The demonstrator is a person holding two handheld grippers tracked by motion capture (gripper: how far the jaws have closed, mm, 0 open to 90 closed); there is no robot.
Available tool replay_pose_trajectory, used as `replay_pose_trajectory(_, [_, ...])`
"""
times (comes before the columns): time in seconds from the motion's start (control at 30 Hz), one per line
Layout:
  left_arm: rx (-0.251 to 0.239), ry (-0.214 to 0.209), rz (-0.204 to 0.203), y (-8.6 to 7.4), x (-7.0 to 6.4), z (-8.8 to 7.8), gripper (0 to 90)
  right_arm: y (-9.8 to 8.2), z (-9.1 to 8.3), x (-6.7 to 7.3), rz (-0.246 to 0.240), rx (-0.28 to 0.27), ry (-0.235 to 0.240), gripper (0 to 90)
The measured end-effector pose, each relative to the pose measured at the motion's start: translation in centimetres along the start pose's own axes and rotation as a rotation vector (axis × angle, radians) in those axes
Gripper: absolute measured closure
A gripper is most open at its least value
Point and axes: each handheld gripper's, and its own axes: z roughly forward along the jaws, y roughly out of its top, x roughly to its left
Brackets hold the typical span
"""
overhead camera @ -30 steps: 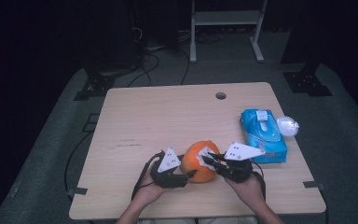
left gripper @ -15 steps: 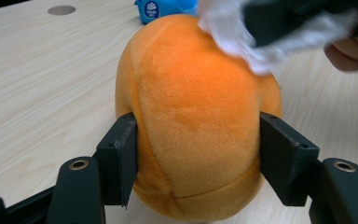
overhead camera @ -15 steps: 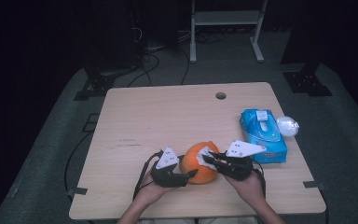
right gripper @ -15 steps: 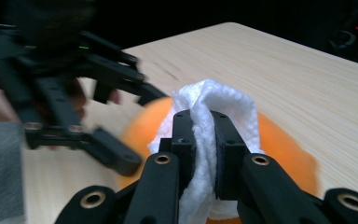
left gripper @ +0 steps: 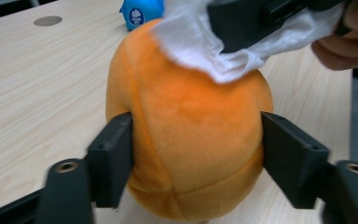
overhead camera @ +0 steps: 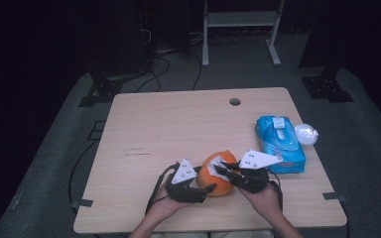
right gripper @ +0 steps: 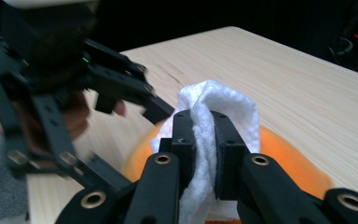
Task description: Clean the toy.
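An orange plush ball [overhead camera: 212, 179] rests on the wooden table [overhead camera: 178, 129] near its front edge. My left gripper [overhead camera: 206, 191] has its jaws on either side of the ball [left gripper: 191, 130]. They have just been opening, but both pads still touch the plush. My right gripper [right gripper: 205, 135] is shut on a folded white wipe [right gripper: 223, 100] and holds it against the top of the ball [right gripper: 284, 158]. In the left gripper view the wipe [left gripper: 205, 46] lies over the ball's upper right side, under the right gripper [left gripper: 256, 18].
A blue pack of wipes [overhead camera: 280, 144] lies on the right part of the table, with a small white round thing [overhead camera: 306, 133] at its far side by the table's edge. A cable hole [overhead camera: 235, 101] sits near the back edge.
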Motion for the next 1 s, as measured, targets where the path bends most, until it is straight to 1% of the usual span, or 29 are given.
replay_pose_trajectory(0.07, [-0.005, 0.006, -0.058, 0.0, 0.6, 0.1, 13.4, -0.3, -0.3, -0.3, 0.019, 0.002, -0.004, 80.5])
replay_pose_trajectory(0.1, [0.004, -0.004, -0.080, -0.1, 0.8, 0.3, 11.3, -0.4, -0.3, -0.4, 0.023, 0.000, -0.001, 80.5])
replay_pose_trajectory(0.13, [0.008, -0.016, -0.091, -0.3, 1.0, 0.5, 11.5, -0.3, -0.3, -0.4, 0.029, 0.000, 0.005, 80.5])
replay_pose_trajectory(0.17, [0.010, -0.029, -0.100, -0.4, 1.0, 0.6, 13.7, -0.3, -0.2, -0.3, 0.027, -0.001, 0.010, 80.5])
replay_pose_trajectory(0.2, [0.012, -0.038, -0.096, -0.5, 0.9, 0.7, 19.6, -0.2, 0.0, 0.0, 0.021, 0.006, 0.013, 80.4])
replay_pose_trajectory(0.27, [0.028, -0.007, -0.033, -0.4, 0.3, 0.6, 29.2, 0.0, 0.6, 1.0, -0.011, 0.015, 0.023, 80.4])
replay_pose_trajectory(0.33, [0.037, 0.004, 0.012, -0.4, -0.1, 0.5, 33.9, 0.2, 1.0, 1.8, -0.044, 0.020, 0.043, 80.3])
replay_pose_trajectory(0.37, [0.040, 0.010, 0.026, -0.5, -0.2, 0.4, 35.9, 0.3, 1.1, 2.0, -0.045, 0.024, 0.044, 80.5])
replay_pose_trajectory(0.4, [0.036, 0.009, 0.033, -0.5, -0.2, 0.3, 37.5, 0.3, 1.1, 1.9, -0.056, 0.028, 0.039, 80.5])
replay_pose_trajectory(0.43, [0.037, 0.008, 0.032, -0.5, -0.1, 0.2, 38.2, 0.4, 0.9, 1.6, -0.053, 0.026, 0.028, 80.6])
replay_pose_trajectory(0.47, [0.038, 0.006, 0.039, -0.4, -0.1, 0.2, 38.3, 0.5, 0.5, 1.1, -0.041, 0.021, 0.008, 80.5])
replay_pose_trajectory(0.5, [0.037, 0.005, 0.039, -0.4, -0.1, 0.2, 38.0, 0.6, 0.2, 0.6, -0.039, 0.020, -0.023, 80.6])
replay_pose_trajectory(0.53, [0.029, -0.003, 0.025, -0.4, 0.0, 0.3, 36.4, 0.4, -0.1, 0.1, -0.045, 0.022, -0.055, 80.6])
replay_pose_trajectory(0.57, [0.025, -0.009, 0.005, -0.4, 0.0, 0.4, 32.6, 0.1, -0.3, -0.4, -0.029, 0.022, -0.064, 80.6])
replay_pose_trajectory(0.6, [0.024, -0.011, -0.016, -0.3, 0.1, 0.5, 26.4, -0.2, -0.5, -0.8, 0.004, 0.009, -0.051, 80.5])
replay_pose_trajectory(0.63, [0.028, -0.008, -0.030, -0.2, 0.1, 0.7, 21.9, -0.4, -0.5, -0.8, 0.006, 0.007, -0.044, 80.6])
replay_pose_trajectory(0.67, [0.030, -0.004, -0.038, -0.2, 0.0, 0.8, 20.6, -0.3, -0.3, -0.4, -0.004, 0.011, -0.037, 80.5])
replay_pose_trajectory(0.7, [0.025, 0.001, -0.032, -0.2, -0.1, 0.9, 22.2, -0.2, -0.1, 0.2, -0.005, 0.008, -0.016, 80.5])
replay_pose_trajectory(0.73, [0.028, 0.007, -0.012, -0.2, -0.3, 0.8, 26.2, -0.1, 0.2, 0.7, -0.014, 0.005, 0.013, 80.5])
replay_pose_trajectory(0.8, [0.039, 0.024, 0.046, -0.1, -0.7, 0.6, 32.6, 0.3, 0.8, 1.7, -0.056, 0.018, 0.033, 80.5])
replay_pose_trajectory(0.83, [0.038, 0.027, 0.054, -0.2, -0.8, 0.5, 34.8, 0.4, 0.8, 1.8, -0.056, 0.025, 0.036, 80.6])
replay_pose_trajectory(0.87, [0.033, 0.024, 0.056, -0.2, -0.7, 0.5, 36.6, 0.5, 0.7, 1.7, -0.060, 0.026, 0.033, 80.6])
replay_pose_trajectory(0.93, [0.036, 0.027, 0.061, -0.2, -0.4, 0.3, 37.1, 0.5, 0.2, 0.6, -0.036, 0.021, 0.011, 80.6])
replay_pose_trajectory(0.97, [0.032, 0.025, 0.051, -0.3, -0.1, 0.3, 36.9, 0.4, 0.0, 0.0, -0.023, 0.023, -0.018, 80.7])
replay_pose_trajectory(1.0, [0.029, 0.020, 0.032, -0.2, 0.1, 0.2, 35.1, 0.2, -0.3, -0.5, -0.018, 0.029, -0.043, 80.7])
